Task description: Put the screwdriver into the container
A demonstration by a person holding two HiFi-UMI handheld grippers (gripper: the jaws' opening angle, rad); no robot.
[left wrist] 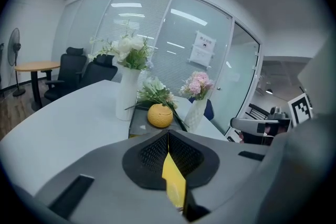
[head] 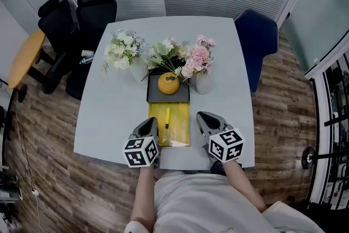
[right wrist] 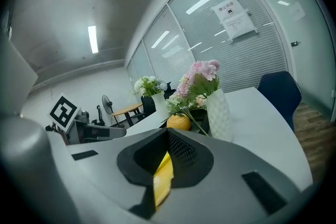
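Observation:
A yellow screwdriver lies lengthwise on a yellow mat near the table's front edge. Behind the mat a round orange lidded container sits on a dark tray; it also shows in the left gripper view and in the right gripper view. My left gripper rests just left of the mat, its jaws closed together with nothing held. My right gripper sits just right of the mat, likewise shut and empty. Neither touches the screwdriver.
Two white vases of flowers flank the tray, one left and one right. A blue chair stands at the far right corner, black office chairs at the far left. A pale flat item lies on the mat's near end.

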